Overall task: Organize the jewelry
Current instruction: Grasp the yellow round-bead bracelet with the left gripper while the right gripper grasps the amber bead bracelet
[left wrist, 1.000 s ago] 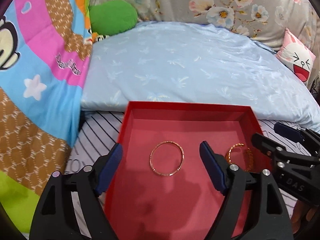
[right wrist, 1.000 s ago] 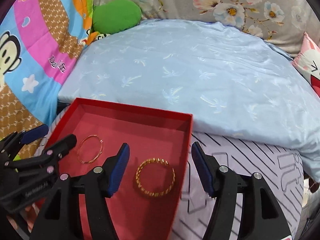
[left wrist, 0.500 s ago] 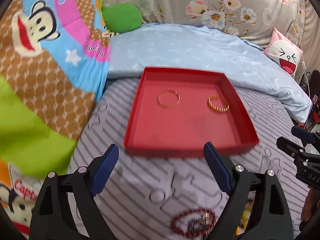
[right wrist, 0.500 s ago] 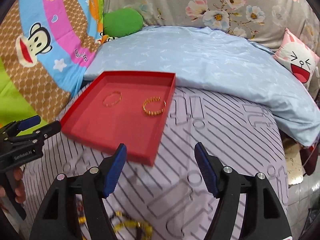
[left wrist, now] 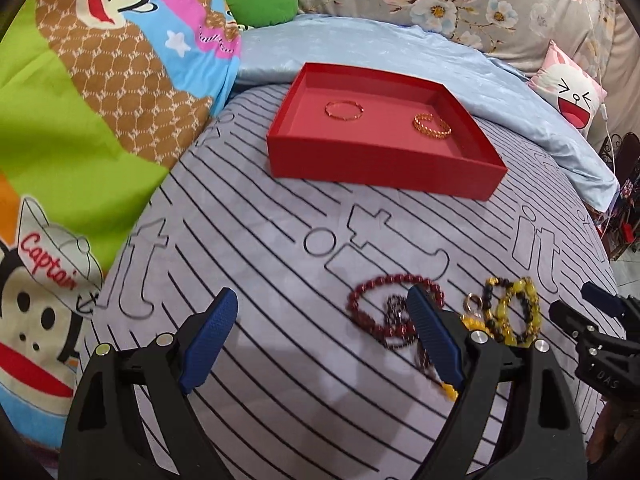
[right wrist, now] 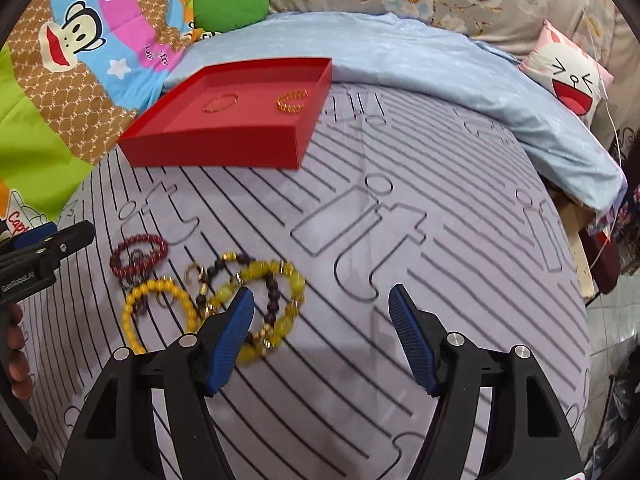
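A red tray (left wrist: 372, 164) (right wrist: 208, 148) lies on the striped bed cover and holds a thin gold bangle (left wrist: 344, 110) (right wrist: 219, 103) and a thicker gold bracelet (left wrist: 432, 125) (right wrist: 291, 101). On the cover nearer me lie a dark red bead bracelet (left wrist: 380, 304) (right wrist: 138, 254), a yellow and black bead bracelet (left wrist: 516, 312) (right wrist: 276, 300) and a yellow bead bracelet (right wrist: 156, 308). My left gripper (left wrist: 320, 340) is open and empty, just left of the pile. My right gripper (right wrist: 322, 336) is open and empty, just right of the pile.
A light blue pillow (left wrist: 360, 44) lies behind the tray. A cartoon monkey blanket (left wrist: 80, 120) fills the left side. A pink face cushion (right wrist: 568, 76) sits at the far right. The bed's right edge drops to the floor (right wrist: 608, 312).
Both grippers have pulled back from the red tray towards the near part of the bed. The pile of bead bracelets has come into view between them.
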Demonstrator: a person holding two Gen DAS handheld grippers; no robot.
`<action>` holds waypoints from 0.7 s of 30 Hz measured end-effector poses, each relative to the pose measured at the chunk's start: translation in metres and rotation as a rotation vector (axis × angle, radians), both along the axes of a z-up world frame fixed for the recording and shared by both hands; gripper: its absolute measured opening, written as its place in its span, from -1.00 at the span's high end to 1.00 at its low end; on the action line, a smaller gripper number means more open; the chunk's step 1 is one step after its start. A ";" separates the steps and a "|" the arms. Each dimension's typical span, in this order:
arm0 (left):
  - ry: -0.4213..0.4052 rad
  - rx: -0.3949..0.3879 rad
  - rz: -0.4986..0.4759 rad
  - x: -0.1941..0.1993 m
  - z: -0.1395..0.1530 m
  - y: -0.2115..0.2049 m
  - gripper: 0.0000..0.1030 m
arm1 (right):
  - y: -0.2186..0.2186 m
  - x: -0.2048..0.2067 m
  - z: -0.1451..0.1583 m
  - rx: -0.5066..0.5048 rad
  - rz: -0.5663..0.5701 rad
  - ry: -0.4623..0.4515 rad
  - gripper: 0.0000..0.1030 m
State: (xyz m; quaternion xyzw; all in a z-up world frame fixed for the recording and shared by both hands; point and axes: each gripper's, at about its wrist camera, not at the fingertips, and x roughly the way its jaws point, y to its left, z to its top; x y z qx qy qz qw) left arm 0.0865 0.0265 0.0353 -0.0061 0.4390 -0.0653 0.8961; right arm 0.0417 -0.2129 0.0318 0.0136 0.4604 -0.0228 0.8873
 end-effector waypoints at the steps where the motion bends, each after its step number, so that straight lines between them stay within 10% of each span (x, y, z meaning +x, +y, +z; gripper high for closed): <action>1: 0.003 -0.001 0.003 -0.003 -0.002 0.000 -0.60 | 0.000 -0.003 -0.002 0.003 -0.012 -0.003 -0.27; 21: 0.035 -0.012 -0.048 -0.033 -0.013 -0.019 -0.60 | -0.002 0.016 -0.026 0.010 -0.060 0.043 0.41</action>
